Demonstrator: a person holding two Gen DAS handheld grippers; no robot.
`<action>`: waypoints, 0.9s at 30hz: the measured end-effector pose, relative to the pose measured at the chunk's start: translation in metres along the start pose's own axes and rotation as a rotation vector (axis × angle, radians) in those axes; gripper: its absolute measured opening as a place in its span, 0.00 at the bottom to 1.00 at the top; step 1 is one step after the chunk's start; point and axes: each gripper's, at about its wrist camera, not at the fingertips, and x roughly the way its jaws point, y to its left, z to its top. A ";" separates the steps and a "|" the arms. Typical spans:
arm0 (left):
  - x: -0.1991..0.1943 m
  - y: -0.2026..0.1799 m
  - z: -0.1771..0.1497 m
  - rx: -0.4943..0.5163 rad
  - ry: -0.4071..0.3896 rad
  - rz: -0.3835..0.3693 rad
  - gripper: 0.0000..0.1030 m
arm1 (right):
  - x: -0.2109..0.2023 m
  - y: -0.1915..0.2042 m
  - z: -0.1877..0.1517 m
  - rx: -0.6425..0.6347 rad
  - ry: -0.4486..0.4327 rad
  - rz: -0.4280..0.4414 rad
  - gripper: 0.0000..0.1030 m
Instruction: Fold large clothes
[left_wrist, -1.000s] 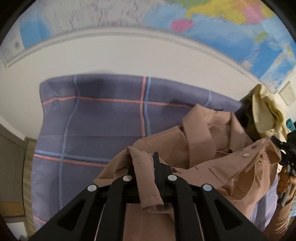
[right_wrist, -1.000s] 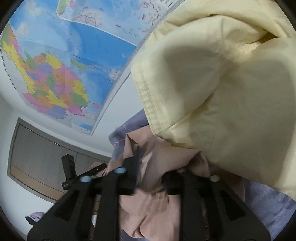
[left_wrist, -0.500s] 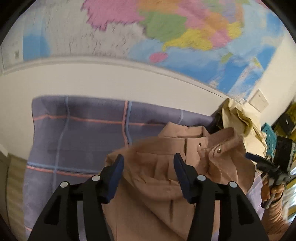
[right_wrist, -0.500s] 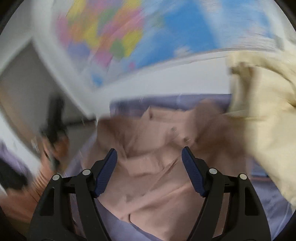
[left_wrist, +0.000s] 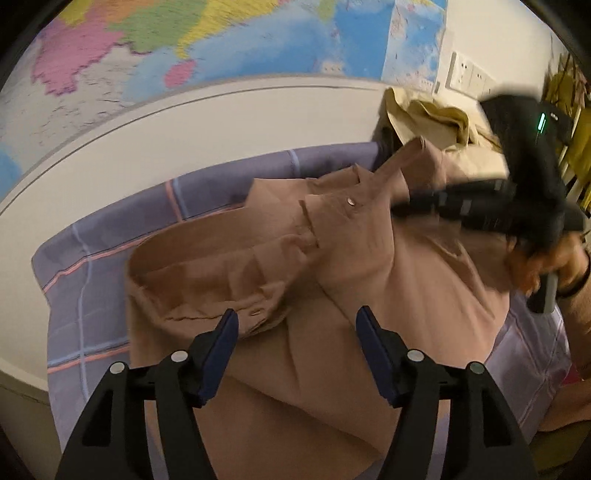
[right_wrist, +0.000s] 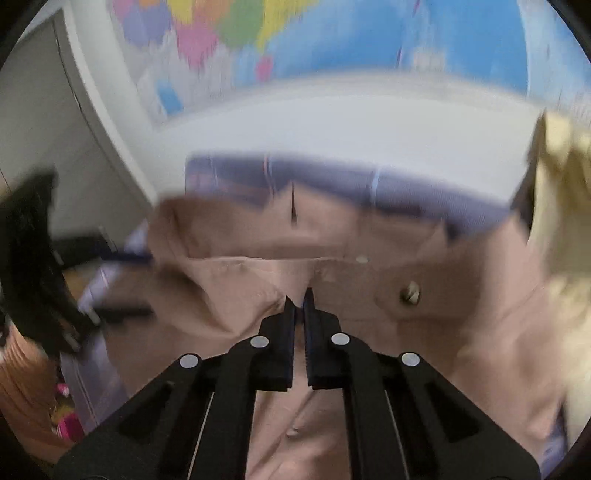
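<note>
A tan button-up shirt (left_wrist: 288, 266) lies rumpled on a purple checked bed cover (left_wrist: 103, 258). My left gripper (left_wrist: 295, 325) is open and empty, just above the shirt's near part. In the right wrist view the same shirt (right_wrist: 424, 266) fills the middle. My right gripper (right_wrist: 300, 295) has its jaws nearly closed at a fold of the shirt near the collar; whether cloth is pinched between them I cannot tell. The right gripper also shows blurred in the left wrist view (left_wrist: 480, 206), over the shirt's right side.
A pale yellow garment (left_wrist: 436, 122) is heaped at the bed's far right, also at the right edge of the right wrist view (right_wrist: 565, 206). A white wall (left_wrist: 221, 129) with a world map (left_wrist: 221, 37) runs behind the bed. A cabinet (right_wrist: 55, 147) stands left.
Both grippers let go of the shirt and opened half a second ago. The left stays open and has swung right. The right has since closed down near the collar fold.
</note>
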 end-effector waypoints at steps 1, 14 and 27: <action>0.004 -0.002 0.004 0.005 -0.002 -0.007 0.65 | -0.002 0.001 0.008 -0.002 -0.021 -0.009 0.04; 0.065 0.025 0.061 -0.042 0.052 0.159 0.05 | 0.015 -0.031 0.009 0.111 -0.011 -0.040 0.34; 0.058 0.011 0.027 0.164 0.080 0.249 0.21 | 0.014 -0.053 -0.033 -0.069 0.143 -0.323 0.46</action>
